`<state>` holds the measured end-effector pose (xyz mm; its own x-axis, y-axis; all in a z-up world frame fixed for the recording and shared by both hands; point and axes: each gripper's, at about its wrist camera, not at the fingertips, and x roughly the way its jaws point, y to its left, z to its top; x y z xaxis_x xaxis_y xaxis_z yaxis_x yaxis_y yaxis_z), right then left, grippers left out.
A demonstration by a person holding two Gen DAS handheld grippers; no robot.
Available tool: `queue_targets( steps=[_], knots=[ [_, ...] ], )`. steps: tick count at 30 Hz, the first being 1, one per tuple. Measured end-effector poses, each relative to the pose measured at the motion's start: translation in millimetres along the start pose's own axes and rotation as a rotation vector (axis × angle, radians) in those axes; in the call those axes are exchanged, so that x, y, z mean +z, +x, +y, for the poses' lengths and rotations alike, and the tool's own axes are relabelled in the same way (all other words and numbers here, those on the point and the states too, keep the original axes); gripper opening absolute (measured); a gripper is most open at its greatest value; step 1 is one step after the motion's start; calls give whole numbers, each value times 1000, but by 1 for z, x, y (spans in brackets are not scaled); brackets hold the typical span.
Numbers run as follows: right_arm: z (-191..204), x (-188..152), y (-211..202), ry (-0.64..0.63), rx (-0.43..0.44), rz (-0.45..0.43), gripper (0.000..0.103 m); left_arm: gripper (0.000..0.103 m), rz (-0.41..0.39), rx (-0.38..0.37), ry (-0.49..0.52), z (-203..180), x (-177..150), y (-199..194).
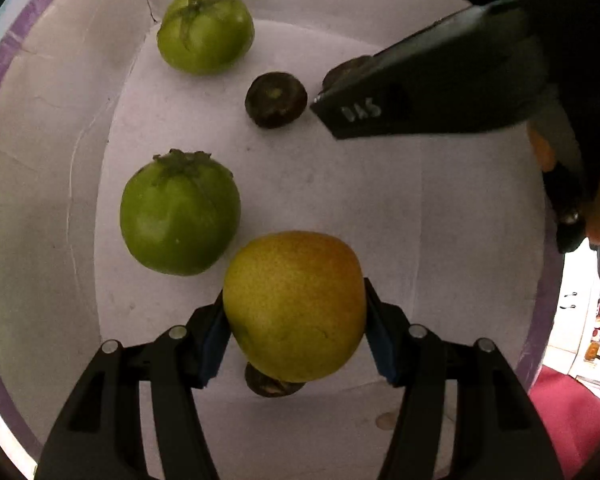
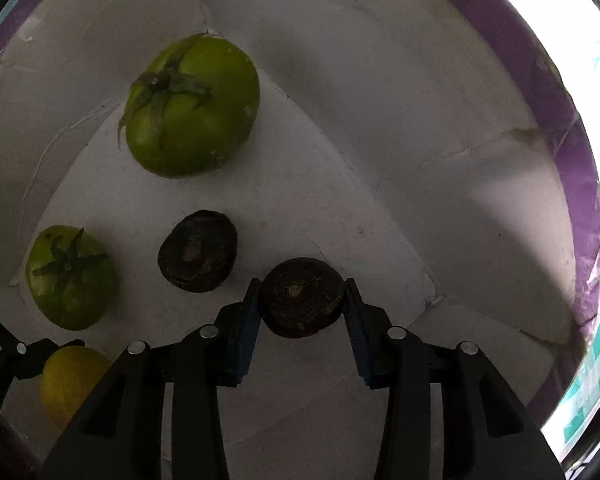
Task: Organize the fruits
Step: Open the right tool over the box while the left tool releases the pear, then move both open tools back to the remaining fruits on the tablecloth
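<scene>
My left gripper (image 1: 295, 340) clamps the yellow-red fruit (image 1: 295, 304) at six o'clock inside the white box (image 1: 440, 240). My right gripper (image 2: 300, 320), angled down, pinches a dark brown fruit (image 2: 300, 296); green fruits (image 2: 192, 104) sit at eleven.

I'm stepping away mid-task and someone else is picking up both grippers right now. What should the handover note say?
Left gripper: shut on the yellow-red fruit, held over the white box.
Right gripper: shut on a dark brown fruit, low over the box floor; whether it rests on the floor is unclear.
In the box: two green tomatoes along the left wall, a second dark brown fruit beside the right gripper, and a third one under the yellow-red fruit.
Done: five fruits sit inside or low in the box.
Left: set down and release both held fruits.
</scene>
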<state>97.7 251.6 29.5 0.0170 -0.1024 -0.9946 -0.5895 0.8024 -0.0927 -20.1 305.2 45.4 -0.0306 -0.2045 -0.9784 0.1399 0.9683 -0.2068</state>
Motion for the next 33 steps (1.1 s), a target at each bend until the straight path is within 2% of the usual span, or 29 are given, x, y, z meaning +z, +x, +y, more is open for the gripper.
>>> queue_targets(
  steps=[2,4,8,9,11,15,18,19,22,25,26,29,33],
  knots=[
    [-4,1,3,18,7,15,46,60,24,13,5,0,0,4],
    [-6,1,1,28,11,3,58,60,37,6,3,0,1,7],
    [-5,-2,-5,31,-10,-30,64,62,14,6,0,2,1,2],
    [-5,-3,-6,32,-17,-35,66,65,6,5,1,2,0,2],
    [-3,-7,-10,43,-41,-62,70,79,-33,-11,-1,3,-5,-5],
    [-6,-13,-41,95,-61,-186,74,80,-180,-45,-10,7,-18,-33],
    [-11,-34,-78,173,-11,-331,77,83,-307,-50,-30,10,-39,-64],
    [-12,-44,-94,202,3,-391,80,87,-346,-44,-43,13,-47,-74],
    [-15,-74,-132,268,28,-525,82,94,-513,9,-97,12,-80,-106],
    [-11,-102,-157,312,63,-622,86,101,-690,110,-179,5,-114,-136],
    [-9,-115,-165,318,81,-656,87,101,-725,133,-202,1,-115,-143],
    [-5,-153,-181,302,105,-720,87,101,-812,177,-269,2,-147,-163],
    [1,-180,-186,297,130,-770,87,101,-905,242,-243,-15,-174,-191]
  ],
)
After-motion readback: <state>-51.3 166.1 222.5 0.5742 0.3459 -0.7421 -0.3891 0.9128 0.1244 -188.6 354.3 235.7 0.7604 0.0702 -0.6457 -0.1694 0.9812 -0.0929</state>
